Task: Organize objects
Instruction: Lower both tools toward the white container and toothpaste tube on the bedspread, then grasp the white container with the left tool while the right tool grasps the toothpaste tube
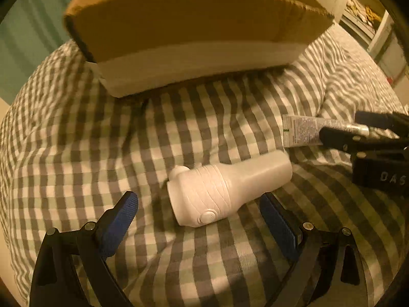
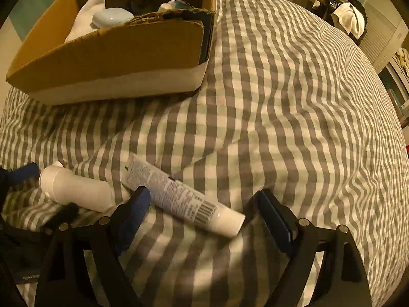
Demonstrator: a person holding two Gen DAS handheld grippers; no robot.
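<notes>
A white plastic bottle (image 1: 227, 189) lies on its side on the checked bedspread, between the spread fingers of my open left gripper (image 1: 199, 209); it also shows in the right wrist view (image 2: 76, 189). A white tube with printed text (image 2: 179, 197) lies between the fingers of my open right gripper (image 2: 202, 204), its cap end nearest me. In the left wrist view the tube (image 1: 301, 130) sits at the right, with the right gripper's fingers (image 1: 340, 133) around it. A cardboard box (image 2: 115, 51) stands behind both, holding several white and dark items.
The grey and white checked bedspread (image 2: 294, 102) stretches wide to the right of the box. Furniture and clothes (image 2: 347, 20) stand beyond the bed's far edge. A teal wall (image 1: 28, 33) lies behind the box on the left.
</notes>
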